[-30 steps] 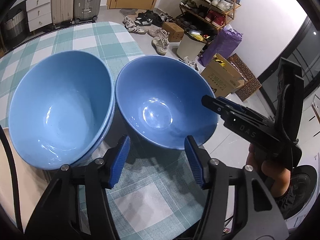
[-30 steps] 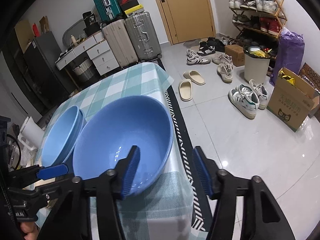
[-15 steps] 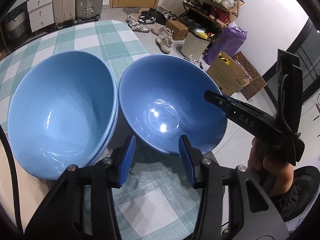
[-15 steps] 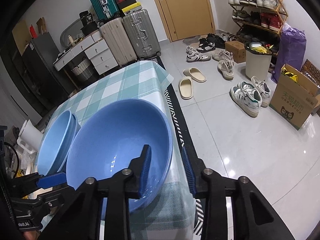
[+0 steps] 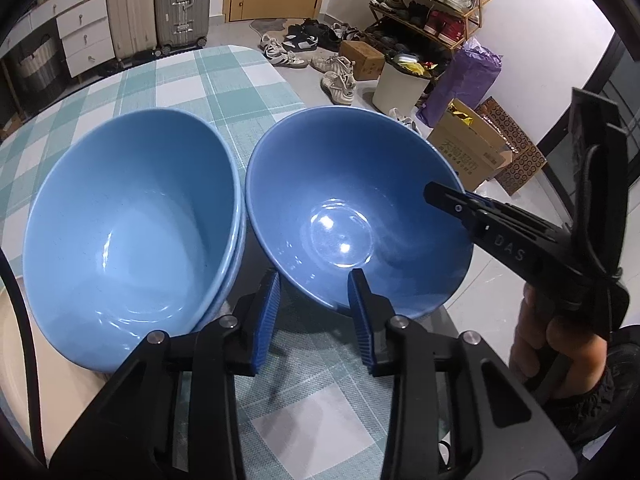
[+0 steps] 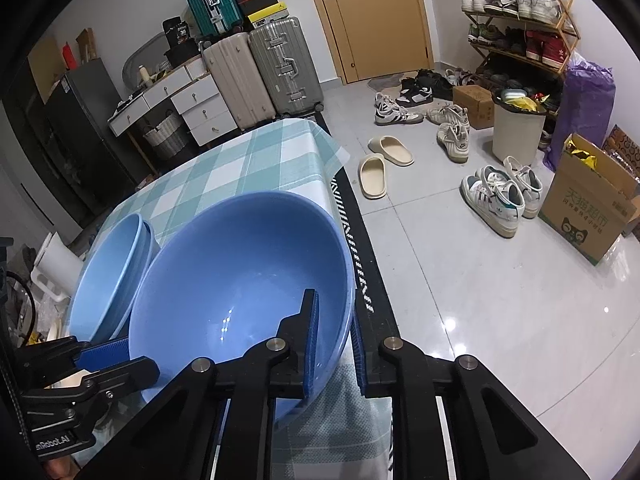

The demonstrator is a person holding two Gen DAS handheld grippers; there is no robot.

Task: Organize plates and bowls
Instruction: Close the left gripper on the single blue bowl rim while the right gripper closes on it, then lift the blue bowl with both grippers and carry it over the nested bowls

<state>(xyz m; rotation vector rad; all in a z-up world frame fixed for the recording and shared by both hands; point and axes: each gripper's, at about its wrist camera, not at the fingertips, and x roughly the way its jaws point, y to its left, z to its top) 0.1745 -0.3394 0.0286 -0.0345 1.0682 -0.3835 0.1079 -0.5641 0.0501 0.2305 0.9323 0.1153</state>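
A single blue bowl (image 5: 352, 208) sits on the checked tablecloth by the table's right edge; it also shows in the right wrist view (image 6: 240, 292). Left of it stands a stack of two blue bowls (image 5: 124, 232), seen in the right wrist view too (image 6: 108, 276). My right gripper (image 6: 336, 340) is shut on the single bowl's right rim, one finger inside, one outside; it reaches in from the right in the left wrist view (image 5: 452, 200). My left gripper (image 5: 314, 308) is open and empty, its fingers at the single bowl's near rim.
The checked table (image 5: 200, 76) ends just right of the single bowl, with tiled floor below. A cream plate (image 5: 16, 344) lies at the left under the stack. Shoes, a cardboard box (image 6: 588, 208) and suitcases stand across the room.
My right gripper has closed onto the single bowl's rim. My left gripper's fingers have narrowed and stand a little closer to that bowl. The bowls have hardly moved.
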